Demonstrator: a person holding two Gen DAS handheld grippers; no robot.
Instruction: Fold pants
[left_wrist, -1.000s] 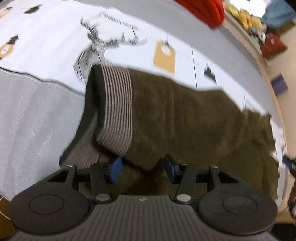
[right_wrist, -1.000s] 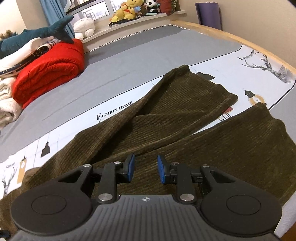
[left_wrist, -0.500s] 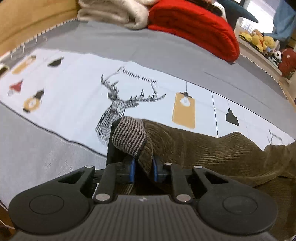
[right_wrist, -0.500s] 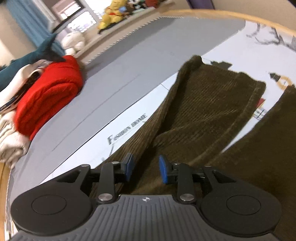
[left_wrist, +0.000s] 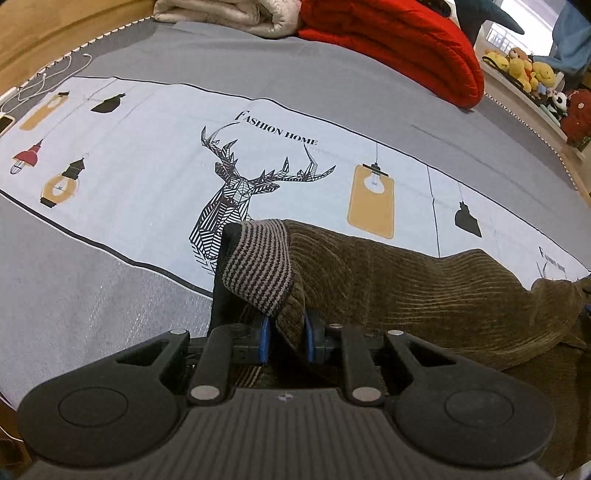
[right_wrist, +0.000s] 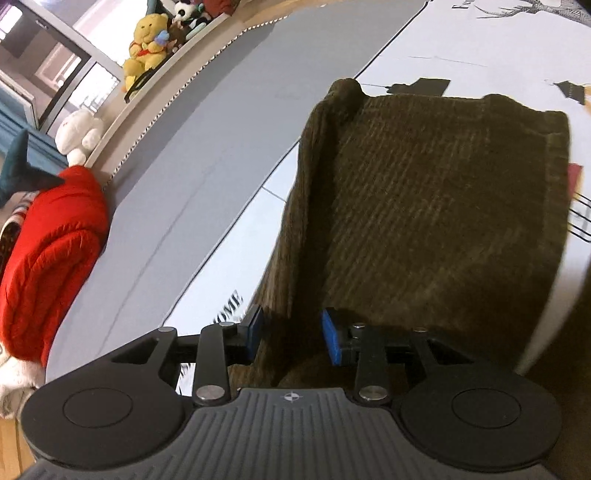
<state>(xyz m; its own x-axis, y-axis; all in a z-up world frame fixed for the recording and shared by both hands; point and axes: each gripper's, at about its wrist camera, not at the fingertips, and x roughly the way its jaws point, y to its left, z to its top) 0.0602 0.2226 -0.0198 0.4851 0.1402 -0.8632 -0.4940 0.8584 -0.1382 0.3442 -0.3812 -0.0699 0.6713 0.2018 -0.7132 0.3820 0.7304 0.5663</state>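
"FASHION HOME" printed on the bedsheet, above its deer print

Ribbed corduroy pants on smooth printed bedsheet.

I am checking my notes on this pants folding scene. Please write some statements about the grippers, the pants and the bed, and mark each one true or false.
1. The left gripper is closed on the pants near the striped waistband. True.
2. The right gripper is clamped shut on the pants. False: its pads stand apart, with fabric between them.
3. The pants are blue denim. False: they are olive-brown corduroy.
4. A deer print is on the bed cover. True.
5. A red quilt lies beyond the pants. True.
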